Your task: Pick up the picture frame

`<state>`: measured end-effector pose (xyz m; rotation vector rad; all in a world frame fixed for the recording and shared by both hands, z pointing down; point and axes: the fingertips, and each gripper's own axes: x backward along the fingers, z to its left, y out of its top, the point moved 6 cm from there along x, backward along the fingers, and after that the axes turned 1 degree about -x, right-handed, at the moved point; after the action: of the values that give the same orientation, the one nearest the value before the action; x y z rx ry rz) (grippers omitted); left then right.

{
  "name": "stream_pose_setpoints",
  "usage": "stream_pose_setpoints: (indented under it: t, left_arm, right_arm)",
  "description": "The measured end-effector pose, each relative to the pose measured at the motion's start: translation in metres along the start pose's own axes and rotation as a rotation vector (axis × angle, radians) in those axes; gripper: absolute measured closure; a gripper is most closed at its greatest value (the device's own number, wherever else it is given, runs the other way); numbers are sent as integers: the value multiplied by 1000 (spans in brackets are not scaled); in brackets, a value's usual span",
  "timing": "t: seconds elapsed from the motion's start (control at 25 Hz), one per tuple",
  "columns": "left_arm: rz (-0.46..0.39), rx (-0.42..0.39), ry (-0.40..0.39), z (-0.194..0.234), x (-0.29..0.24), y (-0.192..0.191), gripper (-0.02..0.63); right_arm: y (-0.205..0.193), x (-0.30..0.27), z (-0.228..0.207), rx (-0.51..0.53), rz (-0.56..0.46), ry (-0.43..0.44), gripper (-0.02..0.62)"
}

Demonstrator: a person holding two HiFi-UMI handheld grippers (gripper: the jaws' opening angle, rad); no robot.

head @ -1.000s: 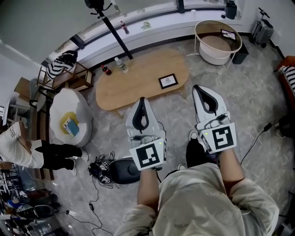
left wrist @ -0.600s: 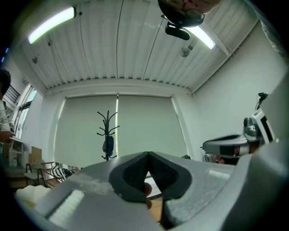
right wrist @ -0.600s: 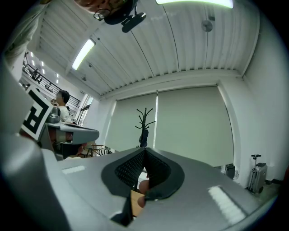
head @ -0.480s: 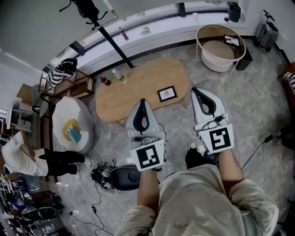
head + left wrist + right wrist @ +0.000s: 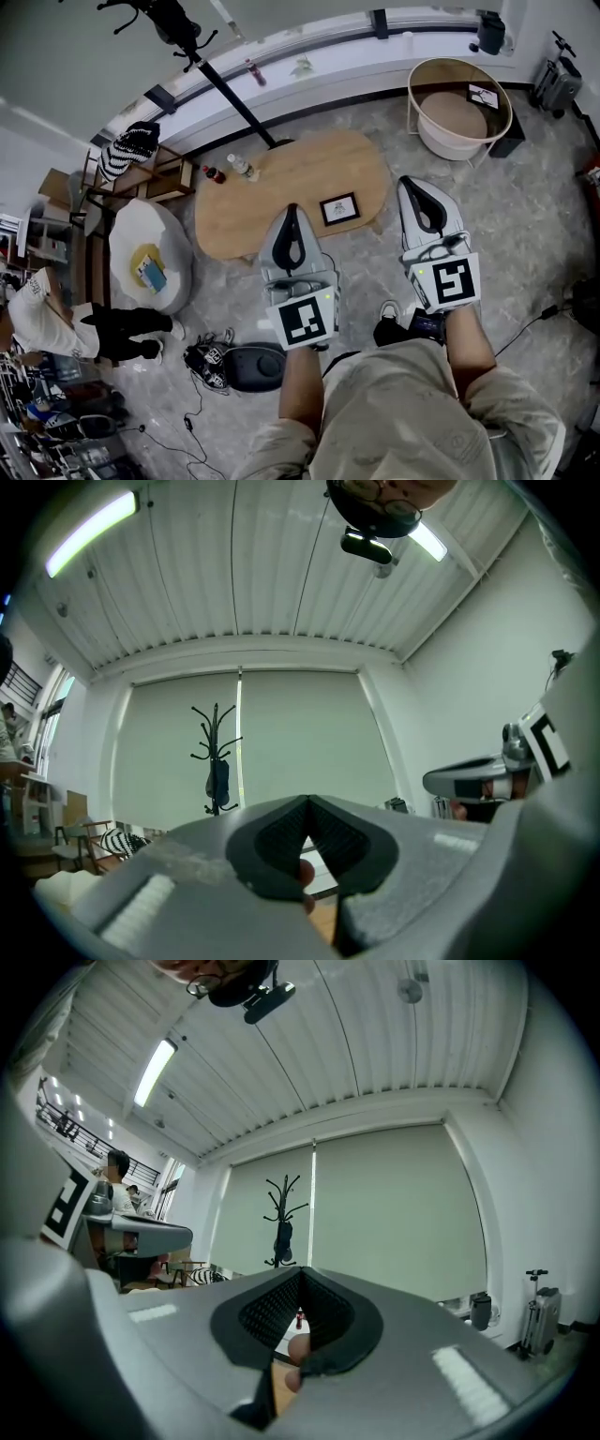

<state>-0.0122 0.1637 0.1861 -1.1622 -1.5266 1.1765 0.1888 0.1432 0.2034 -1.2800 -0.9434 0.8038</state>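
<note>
In the head view a small black picture frame (image 5: pixel 339 208) lies flat on the right part of the oval wooden table (image 5: pixel 281 173). My left gripper (image 5: pixel 290 212) is held level over the table's near edge, left of the frame, jaws shut and empty. My right gripper (image 5: pixel 412 185) hangs just right of the table, also shut with nothing in it. In the left gripper view the left gripper (image 5: pixel 307 801) has its dark pads pressed together. The right gripper view shows the right gripper (image 5: pixel 301 1274) the same way. The frame is hidden in both gripper views.
Two bottles (image 5: pixel 234 168) stand at the table's far left. A round basket table (image 5: pixel 459 105) with another small frame sits at the back right. A white beanbag (image 5: pixel 145 253) and a seated person (image 5: pixel 56 319) are at the left. Cables and a dark bag (image 5: pixel 244 361) lie on the floor.
Both grippers and the person holding them have moved forward toward the table. The table and frame now lie closer below the gripper tips. The jaws stayed shut.
</note>
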Motion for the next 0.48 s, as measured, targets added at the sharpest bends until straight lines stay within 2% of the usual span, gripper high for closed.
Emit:
stream_pose_setpoints:
  t: [0.48]
  left_arm:
    - [2,11,48,3,-37,-15,603]
  right_arm:
    - [-15,-42,-25,2,3,45,594]
